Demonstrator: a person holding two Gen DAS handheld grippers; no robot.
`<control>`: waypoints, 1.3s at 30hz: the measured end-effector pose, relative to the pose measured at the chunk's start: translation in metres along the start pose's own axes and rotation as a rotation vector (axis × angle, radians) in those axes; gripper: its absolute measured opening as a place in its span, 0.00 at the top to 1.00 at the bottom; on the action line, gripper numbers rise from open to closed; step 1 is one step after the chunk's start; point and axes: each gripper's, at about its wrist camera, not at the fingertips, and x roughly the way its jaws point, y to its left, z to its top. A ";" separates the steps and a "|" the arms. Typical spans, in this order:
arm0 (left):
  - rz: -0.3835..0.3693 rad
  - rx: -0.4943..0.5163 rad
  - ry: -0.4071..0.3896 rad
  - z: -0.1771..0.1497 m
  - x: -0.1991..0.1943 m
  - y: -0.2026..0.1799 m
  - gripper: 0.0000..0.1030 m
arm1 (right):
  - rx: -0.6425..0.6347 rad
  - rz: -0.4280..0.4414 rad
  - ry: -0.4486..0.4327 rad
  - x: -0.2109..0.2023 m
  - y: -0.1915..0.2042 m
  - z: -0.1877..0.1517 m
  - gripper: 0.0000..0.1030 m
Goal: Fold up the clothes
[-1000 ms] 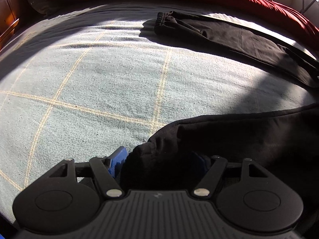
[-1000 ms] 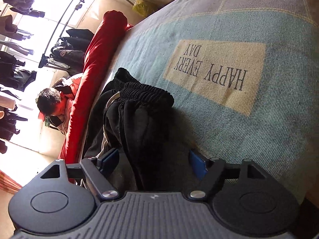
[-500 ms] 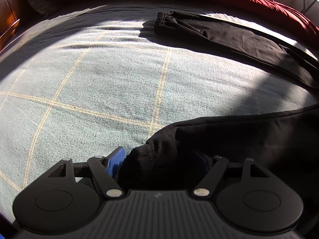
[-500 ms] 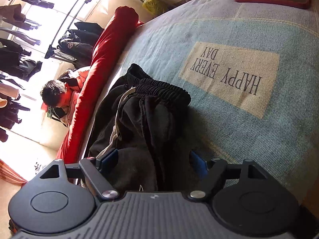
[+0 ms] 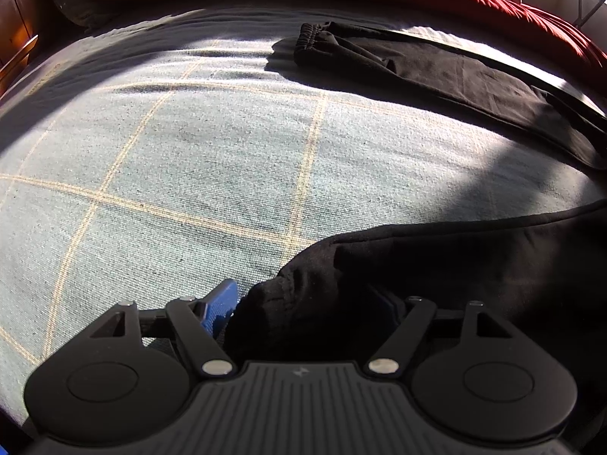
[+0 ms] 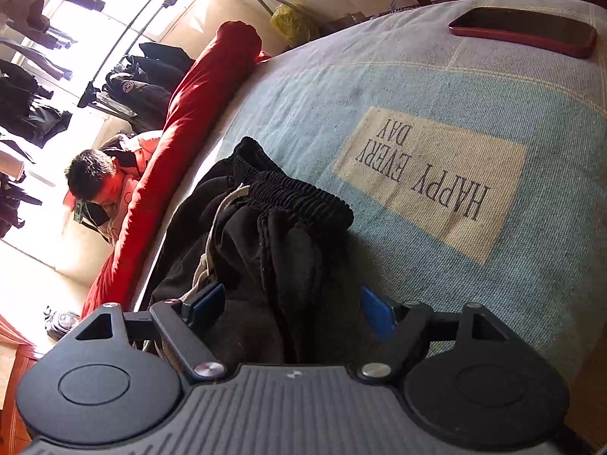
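1. We are working on a bed (image 5: pixel 189 159) covered by a pale blue sheet with thin yellow lines. A rolled red quilt (image 6: pixel 197 87) lies along its far edge.
2. The left tool (image 5: pixel 303 299) is pointing steeply down. Its jaws are standing wide, and the rounded end of a black garment (image 5: pixel 455 265) is lying between them. One blue pad (image 5: pixel 224 299) is showing just beside the cloth; the other is lost in shadow. We are seeing no pinch in the fabric, so we are judging it loose rather than clamped.
3. From that tool the black cloth is running off to the right, across the line the tool points along. A second black stretch (image 5: pixel 436 72) with an elastic end is lying well beyond, beside the quilt. Whether the two are one garment we cannot tell.
4. The right tool (image 6: pixel 292 307) is also spread wide and gripping nothing – black trousers (image 6: pixel 273 250) are lying between its pads, and the right-hand pad (image 6: pixel 375 314) is standing clear of them.
5. Here the long axis is running straight away from the tool, with the gathered waistband (image 6: pixel 299 197) and its pale drawstring at the far end.
6. The coming fold, as we are judging it, is turning on that axis – the right hand is the nearer to the waistband.
7. A red phone (image 6: pixel 523 30) is lying well apart.
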 end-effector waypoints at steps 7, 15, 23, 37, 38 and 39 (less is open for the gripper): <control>0.026 -0.007 -0.025 -0.002 -0.013 -0.009 0.27 | 0.117 0.072 0.092 0.030 -0.014 0.023 0.18; 0.055 -0.048 -0.076 -0.014 -0.056 -0.031 0.27 | 0.180 0.271 0.118 0.070 -0.022 0.039 0.18; -0.015 0.077 -0.165 -0.003 -0.099 -0.105 0.27 | -0.010 0.239 -0.050 0.038 -0.002 0.076 0.17; -0.527 0.434 -0.205 0.035 -0.040 -0.346 0.27 | -0.600 0.148 0.019 0.016 0.076 0.028 0.12; -0.568 0.443 -0.209 0.036 -0.033 -0.362 0.27 | -0.640 0.148 0.041 0.022 0.082 0.018 0.12; -0.581 0.441 -0.214 0.037 -0.028 -0.374 0.27 | -0.679 0.148 0.062 0.028 0.088 0.008 0.12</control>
